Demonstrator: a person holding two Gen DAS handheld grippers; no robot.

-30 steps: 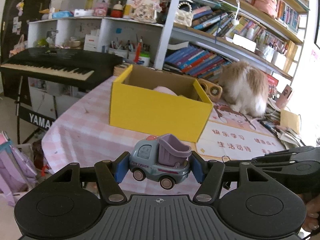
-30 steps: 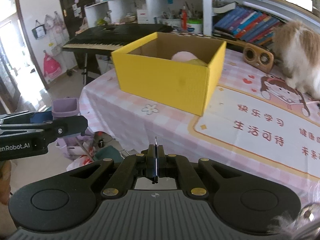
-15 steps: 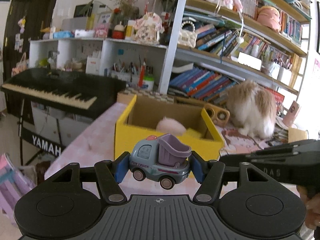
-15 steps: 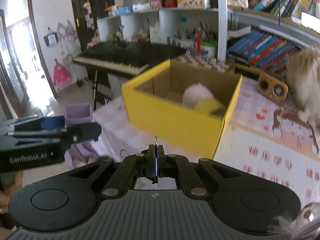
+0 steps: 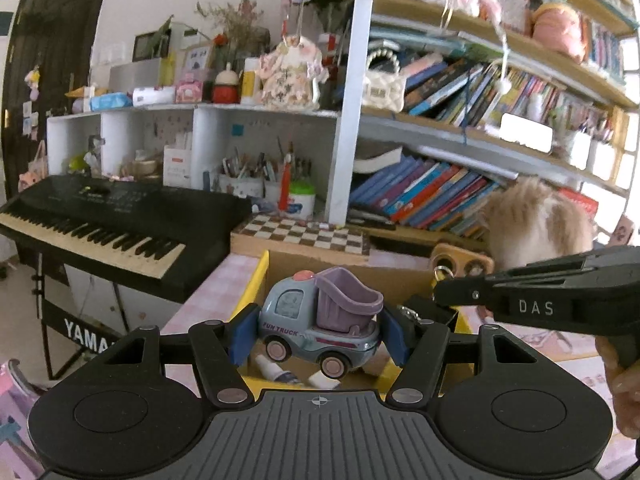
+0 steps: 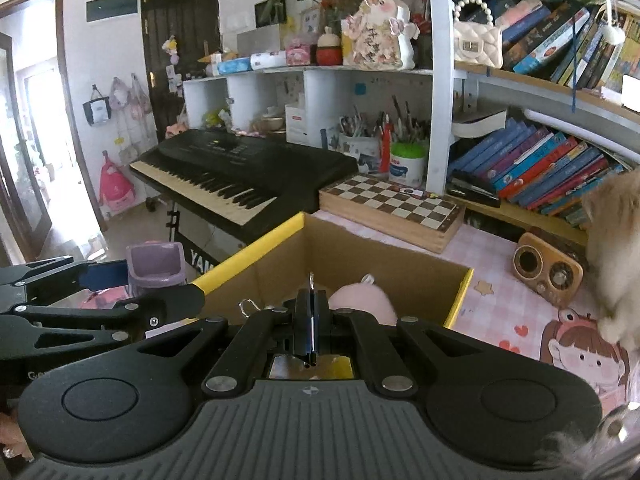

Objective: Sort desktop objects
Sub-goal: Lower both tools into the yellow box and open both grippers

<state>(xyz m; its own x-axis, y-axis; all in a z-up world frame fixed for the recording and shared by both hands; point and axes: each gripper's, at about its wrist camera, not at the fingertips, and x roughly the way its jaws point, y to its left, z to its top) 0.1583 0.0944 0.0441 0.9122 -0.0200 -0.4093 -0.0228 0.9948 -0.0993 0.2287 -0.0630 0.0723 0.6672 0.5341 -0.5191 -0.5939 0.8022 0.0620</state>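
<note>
My left gripper (image 5: pixel 318 332) is shut on a grey-blue toy truck (image 5: pixel 320 326) with a purple tipper and holds it above the open yellow cardboard box (image 5: pixel 258 280). The truck's purple tipper (image 6: pixel 156 266) also shows in the right wrist view, at the box's left edge. My right gripper (image 6: pixel 311 320) is shut on a thin metal key ring (image 6: pixel 311 280) over the box (image 6: pixel 248 256). A pink plush (image 6: pixel 362 302) lies inside the box. The right gripper (image 5: pixel 444 296) reaches in from the right in the left wrist view.
A black keyboard (image 6: pixel 240 176) stands left of the table. A chessboard box (image 6: pixel 392 208), a wooden speaker (image 6: pixel 548 274) and a fluffy cat (image 5: pixel 536 220) are behind and right of the box. Bookshelves (image 5: pixel 440 184) rise at the back. A pink checked cloth (image 6: pixel 492 276) covers the table.
Both grippers have moved forward and up over the yellow box, which now lies directly below them. Their holds are unchanged.
</note>
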